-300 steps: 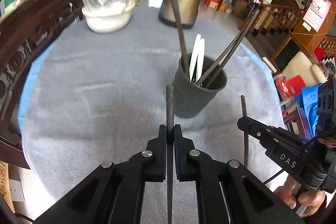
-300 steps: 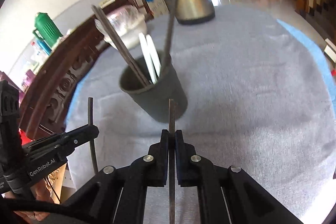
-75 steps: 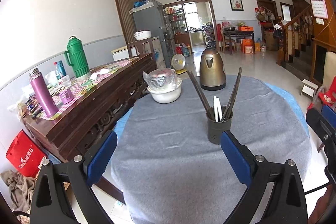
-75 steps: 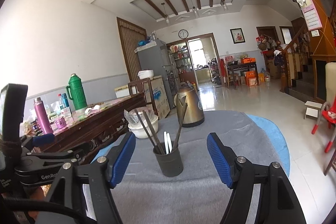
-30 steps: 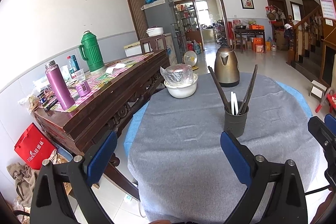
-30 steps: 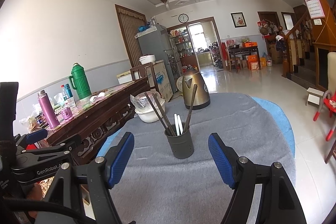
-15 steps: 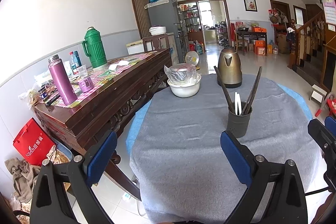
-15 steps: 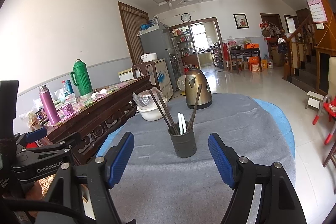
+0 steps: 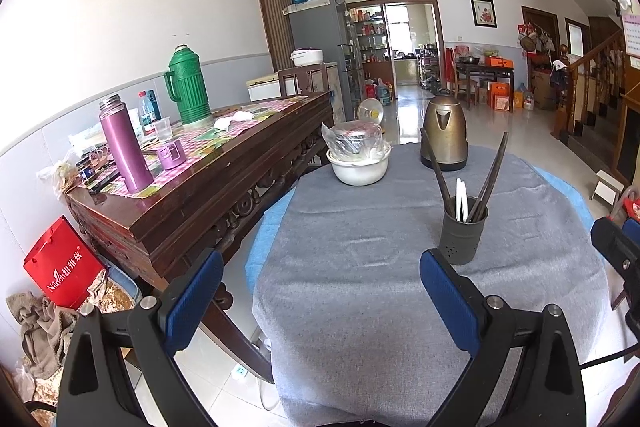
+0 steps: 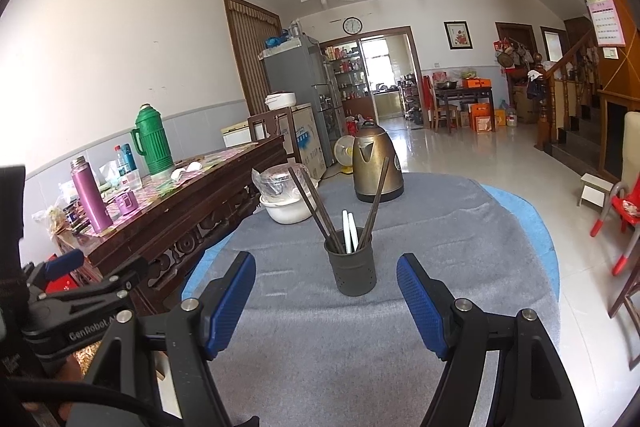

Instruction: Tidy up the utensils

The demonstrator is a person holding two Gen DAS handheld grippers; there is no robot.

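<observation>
The utensil holder (image 10: 352, 273) stands upright on the grey cloth of the round surface (image 10: 460, 247), straight ahead of my right tool (image 10: 326, 301) and framed between its two blue pads. From my left tool (image 9: 320, 303) the same holder (image 9: 462, 231) lies ahead and to the right, just past the right-hand pad, so I judge the right hand the better lined up of the two. It is a dark, slightly tapered cup with small holes near its base. Dark chopsticks (image 10: 310, 209) lean out of it to either side, their long axes fanning up and away from the rim, and two white utensils (image 10: 349, 231) stand nearly straight between them. I see nothing left lying loose on the cloth, so I reckon the sorting is as good as done.

Both tools are spread wide and empty, with only air and cloth between the pads. Behind the holder sit a bronze kettle (image 10: 376, 169) and a white bowl (image 10: 286, 207) covered in plastic wrap, both well apart from it.
</observation>
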